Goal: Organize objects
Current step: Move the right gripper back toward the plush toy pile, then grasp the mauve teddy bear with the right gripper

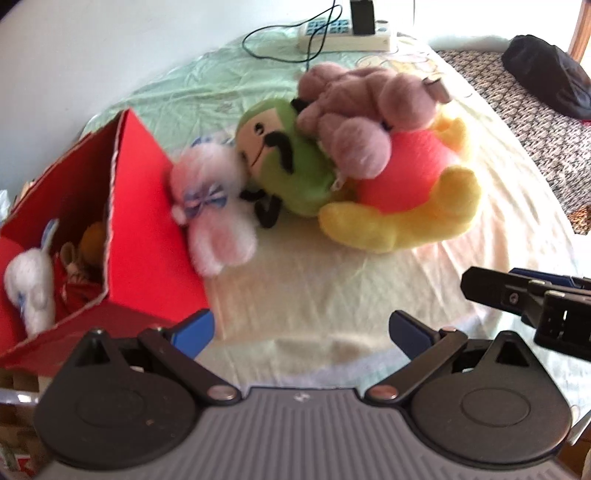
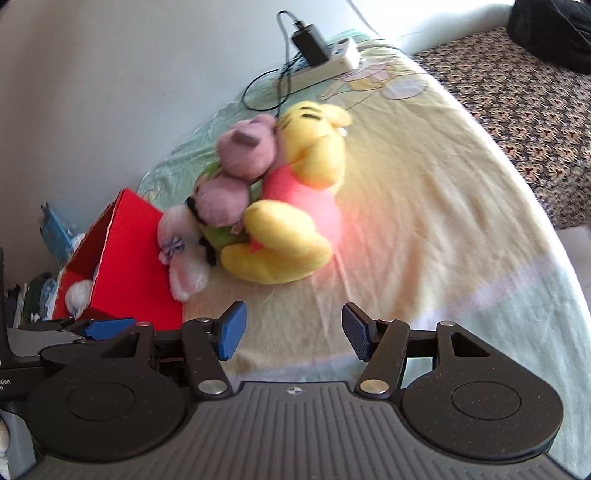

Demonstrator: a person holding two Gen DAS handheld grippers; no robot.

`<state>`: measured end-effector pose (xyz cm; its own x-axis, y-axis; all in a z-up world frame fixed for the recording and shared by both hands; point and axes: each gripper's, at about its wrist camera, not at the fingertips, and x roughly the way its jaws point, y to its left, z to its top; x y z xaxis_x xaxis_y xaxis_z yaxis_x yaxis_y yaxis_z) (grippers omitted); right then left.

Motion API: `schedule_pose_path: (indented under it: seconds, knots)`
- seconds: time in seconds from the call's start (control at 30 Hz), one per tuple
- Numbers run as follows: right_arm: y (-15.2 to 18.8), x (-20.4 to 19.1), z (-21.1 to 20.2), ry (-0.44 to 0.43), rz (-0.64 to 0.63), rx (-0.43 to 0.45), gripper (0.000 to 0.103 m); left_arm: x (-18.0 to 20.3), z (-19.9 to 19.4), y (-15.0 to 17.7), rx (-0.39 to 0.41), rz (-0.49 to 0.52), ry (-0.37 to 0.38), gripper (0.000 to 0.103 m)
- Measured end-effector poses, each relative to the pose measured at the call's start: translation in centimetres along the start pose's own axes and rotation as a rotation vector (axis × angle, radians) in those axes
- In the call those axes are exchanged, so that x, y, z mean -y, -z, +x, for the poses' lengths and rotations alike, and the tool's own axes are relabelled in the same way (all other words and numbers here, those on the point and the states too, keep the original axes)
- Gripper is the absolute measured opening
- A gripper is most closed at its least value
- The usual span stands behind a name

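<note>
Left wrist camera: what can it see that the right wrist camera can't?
Only the left wrist view shows the green toy's face and more toys down inside the red box. Only the right wrist view shows the yellow bear's face and the charger from the side. Both show the toy pile, the pink-white bunny leaning on the box, the power strip, and open, empty grippers: left gripper, right gripper.

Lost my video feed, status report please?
Left gripper and right gripper open, empty. Four plush toys piled on bed beside red box; pink one touching it. Path clear.
</note>
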<state>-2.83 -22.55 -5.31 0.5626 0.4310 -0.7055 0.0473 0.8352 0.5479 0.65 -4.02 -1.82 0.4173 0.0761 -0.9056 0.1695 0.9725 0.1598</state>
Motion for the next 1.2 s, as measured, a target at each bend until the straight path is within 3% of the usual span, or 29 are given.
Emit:
schedule_pose_path:
  seconds: [0.13, 0.37, 0.57, 0.73, 0.87, 0.93, 0.97, 1.0, 1.1, 1.2]
  knots:
    - [-1.0, 1.4, -0.4, -0.048, 0.057, 0.013, 0.06, -0.8, -0.4, -0.8, 0.042, -0.02, 0.085, 0.101]
    - [-4.2, 2.1, -1.6, -0.192, 0.085, 0.103, 0.059, -3.5, -1.0, -3.0, 0.169, -0.133, 0.335, 0.1]
    - [-8.1, 2.7, -0.1, -0.295, 0.144, 0.163, 0.058, -4.5, -0.9, -5.3, 0.284, -0.175, 0.43, 0.095]
    - [-10.0, 2.6, 2.9, -0.337, 0.156, 0.128, 0.052, -4.3, 1.6, -6.9, 0.26, -0.196, 0.508, 0.083]
    - [-10.4, 2.3, 4.9, -0.356, 0.154, 0.071, 0.052, -3.7, 2.9, -7.7, 0.24, -0.192, 0.536, 0.08]
    - [-10.4, 2.1, 5.7, -0.362, 0.145, 0.043, 0.05, -3.3, 3.3, -7.8, 0.229, -0.18, 0.534, 0.07]
    - [-10.4, 1.9, 6.0, -0.365, 0.139, 0.032, 0.042, -3.2, 3.6, -7.8, 0.22, -0.176, 0.531, 0.062]
    - [-10.4, 1.8, 6.2, -0.374, 0.133, 0.021, 0.042, -3.1, 3.9, -7.9, 0.212, -0.172, 0.525, 0.058]
    - [-10.2, 1.1, 6.0, -0.367, 0.088, 0.029, 0.04, -3.3, 3.7, -7.7, 0.22, -0.166, 0.505, 0.048]
    - [-10.0, 0.4, 5.1, -0.379, 0.042, 0.052, 0.04, -3.5, 2.8, -7.4, 0.247, -0.158, 0.497, 0.047]
